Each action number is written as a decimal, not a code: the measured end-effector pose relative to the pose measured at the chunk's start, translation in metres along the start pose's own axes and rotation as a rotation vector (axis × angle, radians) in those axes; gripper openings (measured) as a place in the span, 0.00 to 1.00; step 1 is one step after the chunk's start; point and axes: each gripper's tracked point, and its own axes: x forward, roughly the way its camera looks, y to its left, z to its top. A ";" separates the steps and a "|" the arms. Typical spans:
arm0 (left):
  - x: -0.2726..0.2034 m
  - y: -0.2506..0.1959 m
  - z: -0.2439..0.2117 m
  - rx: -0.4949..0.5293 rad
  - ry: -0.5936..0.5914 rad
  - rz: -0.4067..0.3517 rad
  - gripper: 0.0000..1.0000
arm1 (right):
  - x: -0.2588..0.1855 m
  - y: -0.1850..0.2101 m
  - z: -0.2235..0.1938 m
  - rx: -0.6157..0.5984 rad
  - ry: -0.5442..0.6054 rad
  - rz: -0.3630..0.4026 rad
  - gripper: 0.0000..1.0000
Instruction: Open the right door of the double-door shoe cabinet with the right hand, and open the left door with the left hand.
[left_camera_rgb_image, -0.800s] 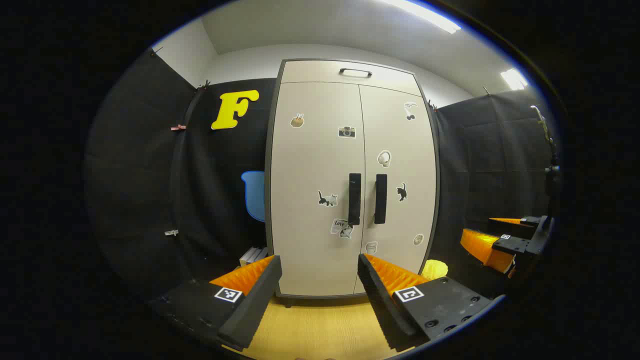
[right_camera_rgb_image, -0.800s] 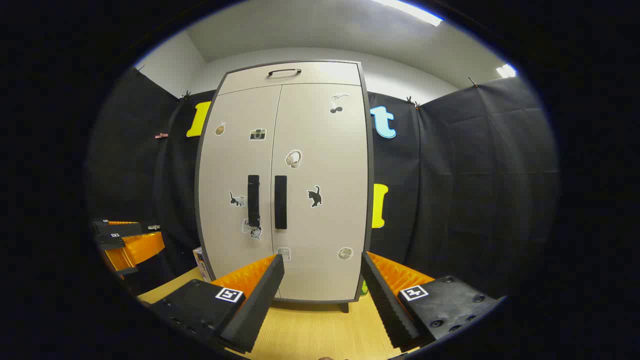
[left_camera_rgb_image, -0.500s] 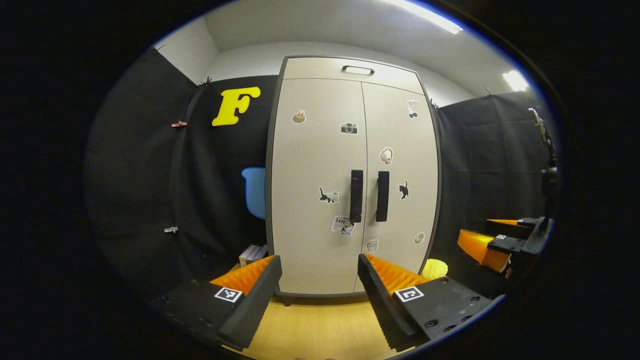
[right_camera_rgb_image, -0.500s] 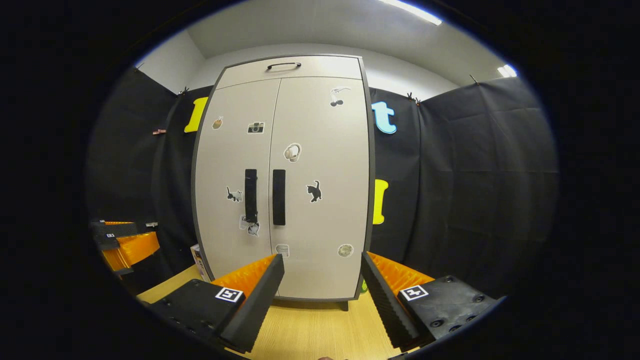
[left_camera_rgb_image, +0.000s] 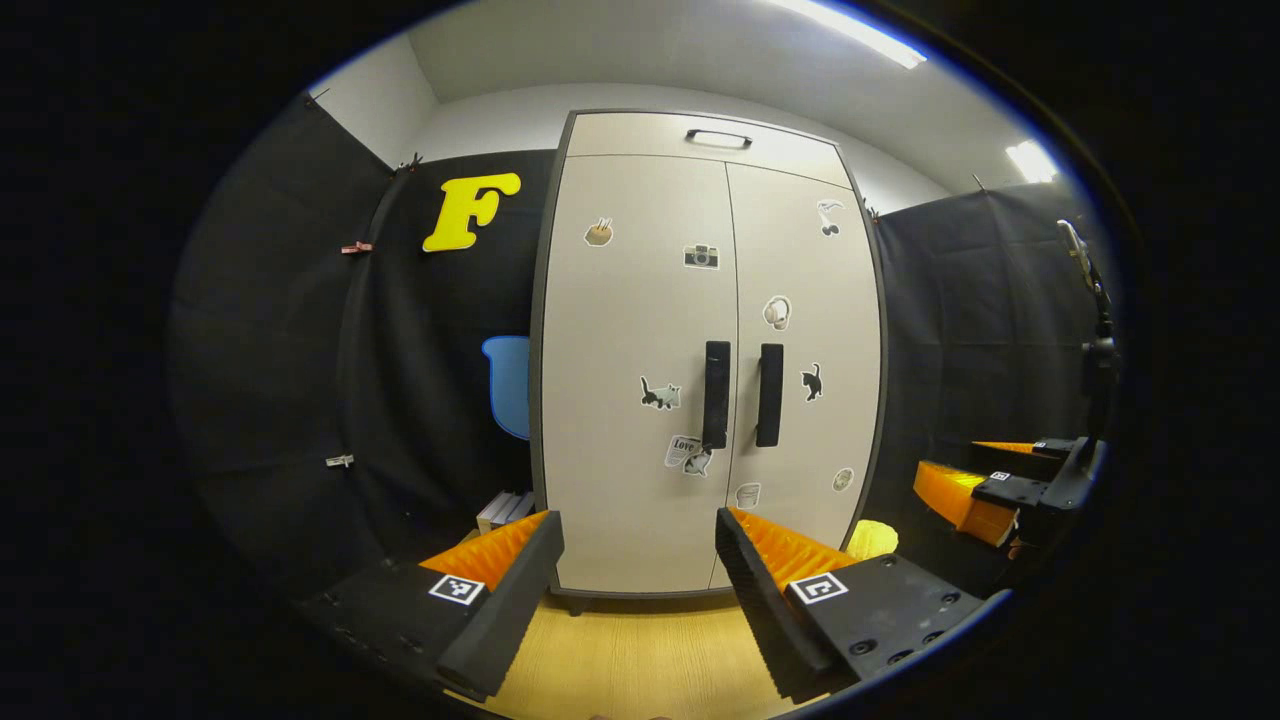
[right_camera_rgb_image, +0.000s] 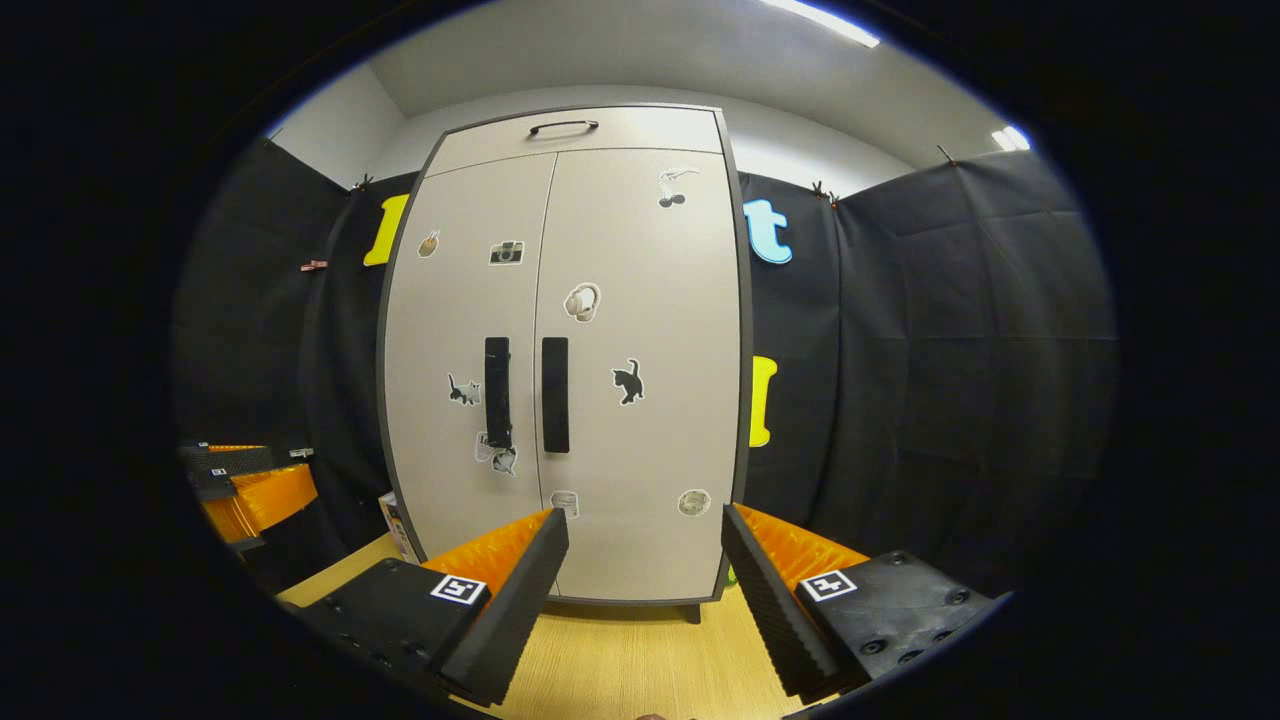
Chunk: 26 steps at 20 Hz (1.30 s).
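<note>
A tall beige shoe cabinet (left_camera_rgb_image: 640, 330) (right_camera_rgb_image: 640, 300) with two shut doors stands straight ahead, stickers scattered over it. Black vertical handles flank the centre seam: the left door's handle (left_camera_rgb_image: 716, 394) (right_camera_rgb_image: 497, 392) and the right door's handle (left_camera_rgb_image: 769, 394) (right_camera_rgb_image: 555, 394). My left gripper (left_camera_rgb_image: 640, 560) is open, well short of the doors, nothing between its fingers. My right gripper (right_camera_rgb_image: 645, 560) is open too, likewise short of the cabinet and holding nothing. In the left gripper view the right gripper (left_camera_rgb_image: 1010, 485) shows at the far right; in the right gripper view the left gripper (right_camera_rgb_image: 245, 485) shows at the far left.
Light wooden floor (left_camera_rgb_image: 630, 660) runs up to the cabinet's foot. A drawer with a black handle (left_camera_rgb_image: 718, 138) tops the cabinet. Small boxes (left_camera_rgb_image: 505, 510) lie at its lower left, a yellow object (left_camera_rgb_image: 872, 540) at its lower right. Black cloth walls close both sides.
Both grippers have drifted slightly closer to the cabinet, which looms a little larger. Doors stay shut and both grippers stay open.
</note>
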 end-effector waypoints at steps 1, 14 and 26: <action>0.001 0.000 0.000 0.000 -0.002 -0.001 0.95 | 0.001 0.000 0.000 0.001 0.000 0.000 0.98; -0.007 0.002 -0.019 -0.001 0.027 0.005 0.95 | 0.062 0.040 0.029 0.014 -0.016 0.088 0.98; -0.033 0.046 -0.034 -0.014 0.052 0.109 0.95 | 0.163 0.087 0.089 -0.010 -0.123 0.104 0.97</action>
